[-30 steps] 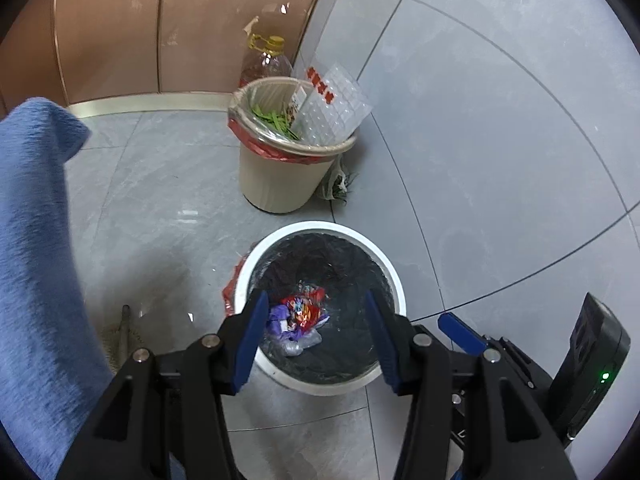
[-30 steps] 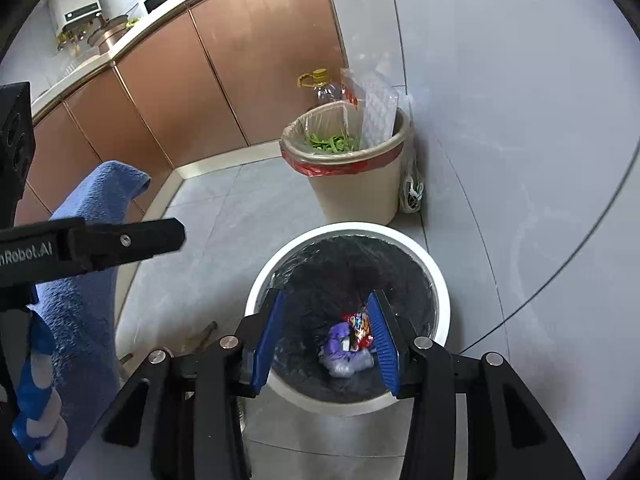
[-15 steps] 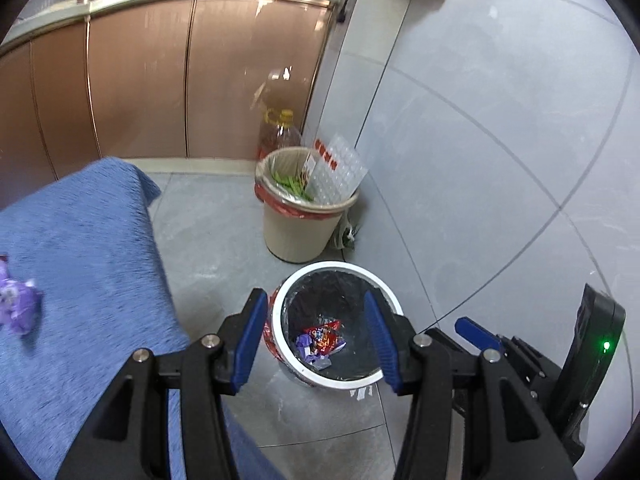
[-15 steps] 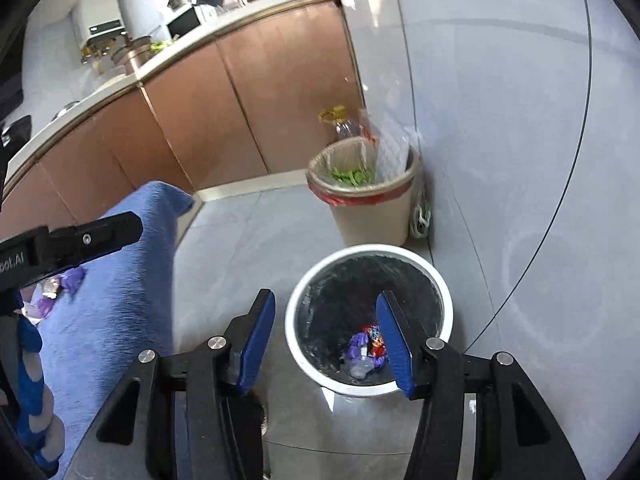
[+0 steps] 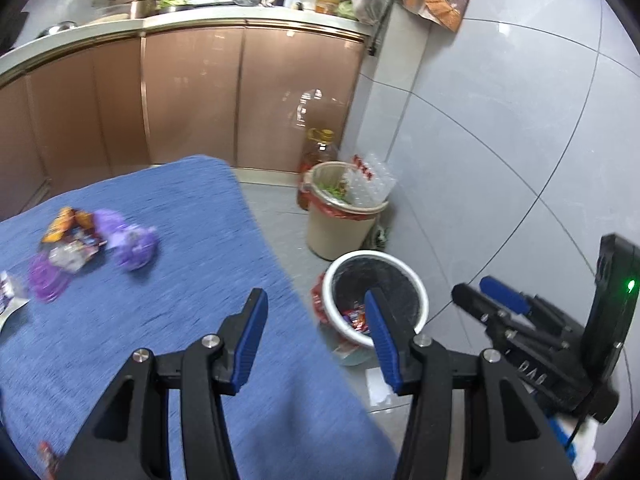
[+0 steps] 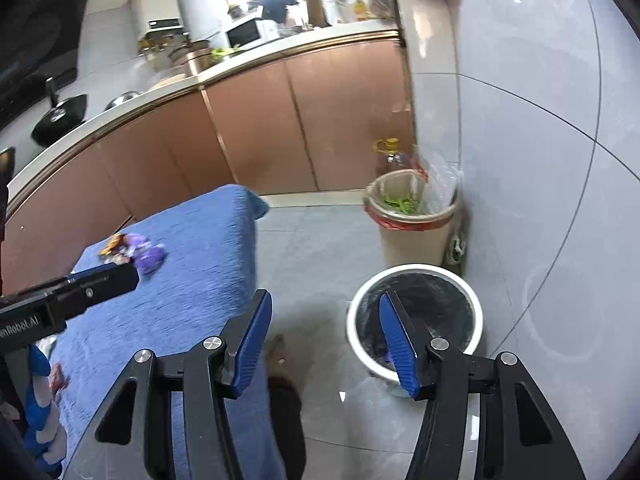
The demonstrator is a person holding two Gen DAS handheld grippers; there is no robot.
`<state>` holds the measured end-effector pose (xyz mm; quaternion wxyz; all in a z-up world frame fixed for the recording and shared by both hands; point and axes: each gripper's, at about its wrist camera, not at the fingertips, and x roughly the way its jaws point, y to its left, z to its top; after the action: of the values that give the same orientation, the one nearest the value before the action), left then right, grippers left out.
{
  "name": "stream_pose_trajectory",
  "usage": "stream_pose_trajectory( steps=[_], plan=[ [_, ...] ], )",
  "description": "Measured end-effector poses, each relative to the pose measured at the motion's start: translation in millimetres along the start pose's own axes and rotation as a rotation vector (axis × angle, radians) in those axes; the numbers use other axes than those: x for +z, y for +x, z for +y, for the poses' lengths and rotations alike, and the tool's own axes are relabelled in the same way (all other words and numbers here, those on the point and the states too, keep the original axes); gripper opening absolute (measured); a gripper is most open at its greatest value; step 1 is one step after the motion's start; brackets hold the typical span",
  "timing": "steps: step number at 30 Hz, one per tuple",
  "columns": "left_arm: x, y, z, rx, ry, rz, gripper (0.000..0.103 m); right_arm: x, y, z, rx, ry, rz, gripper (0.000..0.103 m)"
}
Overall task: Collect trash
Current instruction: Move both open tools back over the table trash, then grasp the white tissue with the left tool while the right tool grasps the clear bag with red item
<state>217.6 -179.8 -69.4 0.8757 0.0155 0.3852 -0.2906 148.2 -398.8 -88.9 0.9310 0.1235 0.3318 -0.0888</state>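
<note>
Both jaws half-open, empty, right gripper (image 6: pixel 324 332) just widened. Swung up from bin (image 5: pixel 412 284) at lower right; wrappers (image 5: pixel 92 240) on cloth (image 5: pixel 192 280) at left now visible, next.

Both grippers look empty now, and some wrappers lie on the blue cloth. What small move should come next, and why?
Probably carry the left gripper toward the pile of wrappers on the blue cloth. Its jaws stand open with nothing between them, and so do those of the right gripper, which have just been opening. The white bin already holds a few wrappers, while the pile is untouched and lies on the left gripper's side.
</note>
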Motion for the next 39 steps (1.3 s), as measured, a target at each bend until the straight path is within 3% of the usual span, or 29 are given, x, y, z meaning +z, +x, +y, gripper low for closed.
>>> stream_pose_trajectory(
  steps=[10,19,29,39],
  plan=[
    [-49,-63,34,0.046,-0.039,-0.016,0.049,-10,-27,48,0.081,-0.060,-0.023,0.057],
    [-64,-112,70,0.131,-0.035,-0.055,0.049,-11,-53,91,0.142,-0.144,-0.050,0.060],
    [-63,-143,180,0.298,-0.096,-0.043,0.059,-9,-34,110,0.176,-0.161,-0.009,0.060],
    [-106,-173,258,0.343,-0.219,-0.033,0.059,-18,-6,149,0.271,-0.205,0.073,0.060]
  ],
)
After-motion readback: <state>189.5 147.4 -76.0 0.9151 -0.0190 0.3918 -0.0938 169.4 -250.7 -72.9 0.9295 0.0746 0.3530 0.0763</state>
